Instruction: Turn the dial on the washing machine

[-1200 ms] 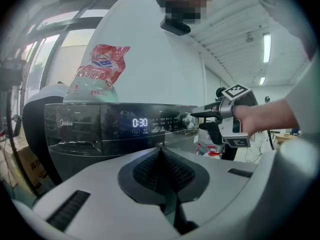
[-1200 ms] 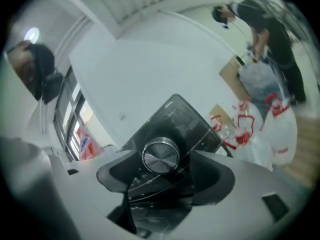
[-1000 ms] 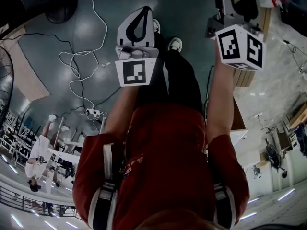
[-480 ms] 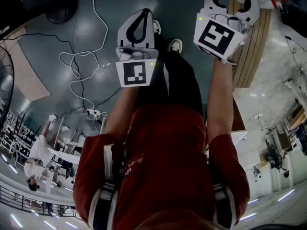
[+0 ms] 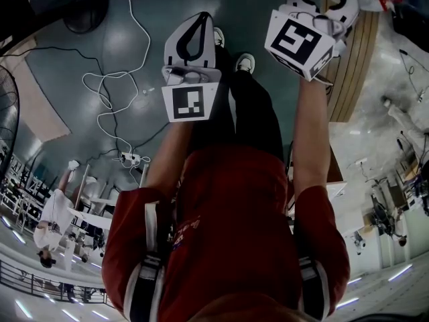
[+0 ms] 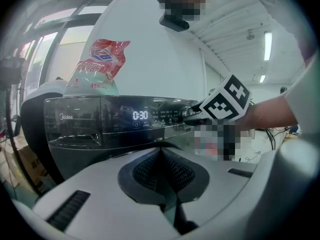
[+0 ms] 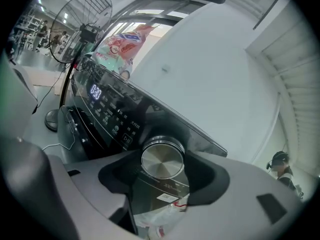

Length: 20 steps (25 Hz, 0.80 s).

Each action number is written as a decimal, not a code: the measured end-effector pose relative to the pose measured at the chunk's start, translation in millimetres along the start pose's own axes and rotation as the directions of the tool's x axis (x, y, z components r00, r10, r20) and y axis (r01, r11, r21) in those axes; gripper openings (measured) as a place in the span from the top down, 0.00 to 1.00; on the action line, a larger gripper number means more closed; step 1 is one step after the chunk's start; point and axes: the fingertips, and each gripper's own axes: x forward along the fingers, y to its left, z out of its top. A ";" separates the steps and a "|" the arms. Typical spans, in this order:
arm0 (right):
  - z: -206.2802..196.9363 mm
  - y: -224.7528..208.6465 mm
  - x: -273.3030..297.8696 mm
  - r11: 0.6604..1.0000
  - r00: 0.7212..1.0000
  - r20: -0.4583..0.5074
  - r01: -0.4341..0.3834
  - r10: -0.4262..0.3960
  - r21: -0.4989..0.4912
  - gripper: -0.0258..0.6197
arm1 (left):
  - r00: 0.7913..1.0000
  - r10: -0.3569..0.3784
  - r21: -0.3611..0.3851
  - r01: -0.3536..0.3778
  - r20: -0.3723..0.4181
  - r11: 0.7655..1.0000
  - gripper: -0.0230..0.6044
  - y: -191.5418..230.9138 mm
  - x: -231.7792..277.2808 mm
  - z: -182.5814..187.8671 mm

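Note:
The dark washing machine control panel (image 6: 115, 119) shows a lit display (image 6: 140, 115). Its round metal dial (image 7: 162, 160) stands at the panel's right end. My right gripper (image 7: 161, 183) has the dial between its jaws, which are closing; a strip of panel still shows beside the dial on the left. In the left gripper view the right gripper's marker cube (image 6: 226, 100) sits at the dial's spot and hides it. My left gripper (image 6: 167, 204) hangs back from the panel, shut and empty. In the head view the left gripper (image 5: 191, 45) is at centre and the right gripper (image 5: 320, 2) at top right.
A red and white bag (image 6: 97, 64) lies on top of the machine. A standing fan (image 7: 87, 26) is at the machine's left. White cables (image 5: 114, 92) and a power strip (image 5: 131, 158) lie on the floor. A wooden slatted panel (image 5: 352, 66) stands to my right.
My right gripper has moved up and to the left in the head view, and its marker cube has turned to show another face. The left gripper has stayed put.

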 end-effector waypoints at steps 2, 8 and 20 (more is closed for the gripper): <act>1.4 -0.3 -2.1 1.000 1.000 0.000 0.002 -0.002 0.008 0.53 | 1.000 -0.004 -0.001 0.004 0.001 1.000 0.95 -1.3 -2.8 0.2; 0.0 -1.8 0.5 1.000 1.000 0.003 0.001 -0.001 0.019 0.53 | 1.000 -0.009 -0.005 0.009 -0.007 1.000 0.95 -6.0 -2.2 -3.0; -0.1 6.2 5.1 0.967 0.997 0.025 -0.080 0.076 0.241 0.53 | 1.000 -0.002 -0.002 0.002 0.018 1.000 0.95 4.3 5.4 0.1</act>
